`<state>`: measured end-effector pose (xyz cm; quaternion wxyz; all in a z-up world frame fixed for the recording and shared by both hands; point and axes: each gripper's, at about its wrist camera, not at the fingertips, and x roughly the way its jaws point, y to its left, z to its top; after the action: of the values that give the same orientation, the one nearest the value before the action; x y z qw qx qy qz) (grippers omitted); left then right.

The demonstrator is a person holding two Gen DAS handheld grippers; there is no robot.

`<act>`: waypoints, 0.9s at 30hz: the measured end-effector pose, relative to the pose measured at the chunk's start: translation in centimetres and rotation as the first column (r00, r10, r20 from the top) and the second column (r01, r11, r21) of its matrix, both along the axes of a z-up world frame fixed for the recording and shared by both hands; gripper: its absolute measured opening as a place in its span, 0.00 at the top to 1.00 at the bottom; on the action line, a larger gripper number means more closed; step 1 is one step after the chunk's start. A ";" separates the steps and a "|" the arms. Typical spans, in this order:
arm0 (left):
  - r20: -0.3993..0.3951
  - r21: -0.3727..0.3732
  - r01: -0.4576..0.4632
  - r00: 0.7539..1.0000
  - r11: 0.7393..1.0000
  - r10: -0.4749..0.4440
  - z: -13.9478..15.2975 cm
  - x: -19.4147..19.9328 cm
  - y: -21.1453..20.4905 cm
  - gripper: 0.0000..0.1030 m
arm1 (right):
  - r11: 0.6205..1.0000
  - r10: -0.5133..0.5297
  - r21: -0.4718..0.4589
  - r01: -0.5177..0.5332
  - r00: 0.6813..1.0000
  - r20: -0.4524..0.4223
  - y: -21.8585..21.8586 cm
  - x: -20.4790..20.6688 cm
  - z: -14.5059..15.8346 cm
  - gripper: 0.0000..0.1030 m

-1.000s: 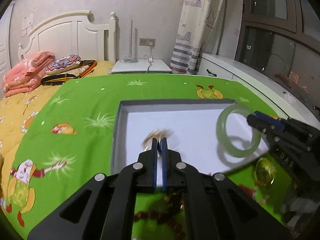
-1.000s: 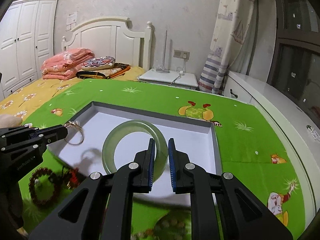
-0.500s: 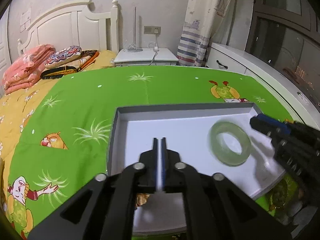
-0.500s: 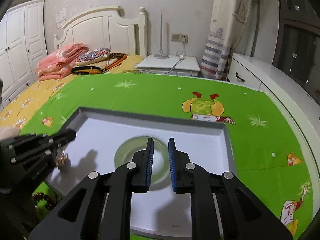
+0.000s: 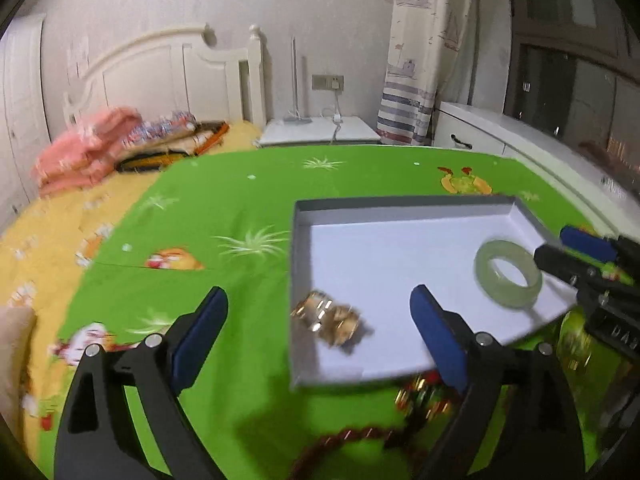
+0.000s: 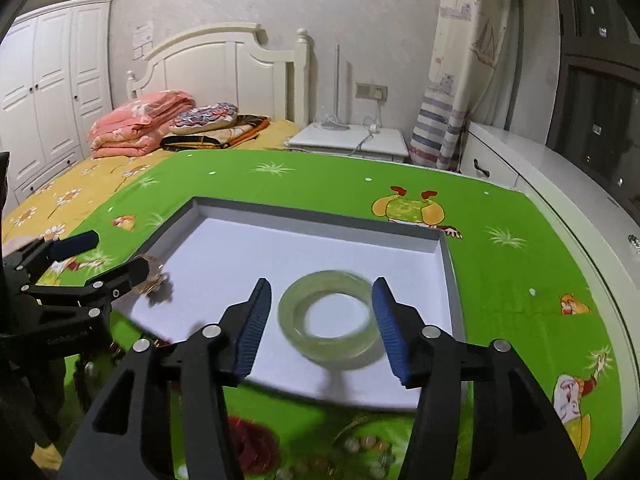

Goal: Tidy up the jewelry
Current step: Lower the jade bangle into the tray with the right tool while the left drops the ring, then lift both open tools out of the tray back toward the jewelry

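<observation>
While both tools gape, the jade bangle point(image 6: 329, 315) lies between the right tool's point(image 6: 322, 326) fingers.

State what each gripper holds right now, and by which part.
Nothing: left gripper and right gripper both open; gold bracelet and jade bangle lie in the tray.

A white headboard point(image 6: 224, 60) stood against the pale wall point(image 6: 360, 4), with a white wardrobe point(image 6: 52, 88), a nightstand point(image 6: 352, 142) and a striped curtain point(image 6: 460, 80).
</observation>
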<state>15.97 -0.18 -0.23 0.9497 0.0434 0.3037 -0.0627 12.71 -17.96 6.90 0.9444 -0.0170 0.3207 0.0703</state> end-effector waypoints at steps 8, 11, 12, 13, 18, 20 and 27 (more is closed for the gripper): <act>0.117 0.042 -0.018 0.993 0.999 0.013 0.6 -5.6 1.0 0.13 | 0.999 0.041 -0.006 -0.041 0.998 0.047 0.7 -4.3 0.3 0.46; 0.075 -0.009 0.011 0.997 1.000 -0.011 0.1 -6.4 1.7 0.13 | 0.999 0.051 0.014 -0.052 0.997 0.058 0.5 -5.9 0.4 0.46; 0.059 -0.036 0.023 0.998 0.999 -0.021 -0.1 -6.8 2.1 0.13 | 0.998 0.053 0.016 -0.054 0.997 0.059 0.3 -6.2 0.4 0.45; 0.048 -0.052 0.031 0.998 0.998 -0.028 -0.3 -7.1 2.3 0.13 | 0.998 0.053 0.017 -0.055 0.997 0.058 0.2 -6.8 0.3 0.45; 0.095 -0.013 -0.047 0.994 0.999 0.048 -1.1 -9.5 2.9 0.13 | 0.998 0.047 0.038 -0.049 0.997 0.068 -0.7 -9.2 -0.1 0.43; 0.118 -0.015 -0.042 0.992 0.999 0.044 -1.2 -10.3 3.1 0.13 | 0.998 0.040 0.044 -0.044 0.997 0.073 -1.1 -10.1 -0.4 0.42; 0.071 -0.133 -0.013 0.997 0.991 0.022 -1.7 -11.4 4.1 0.13 | 0.996 0.041 0.072 -0.046 0.997 0.064 -2.0 -12.1 -1.9 0.41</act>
<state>4.58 3.93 -1.92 0.9614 -0.0202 0.2645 -0.0728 0.57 -19.91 4.99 0.9522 0.0087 0.2879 0.1020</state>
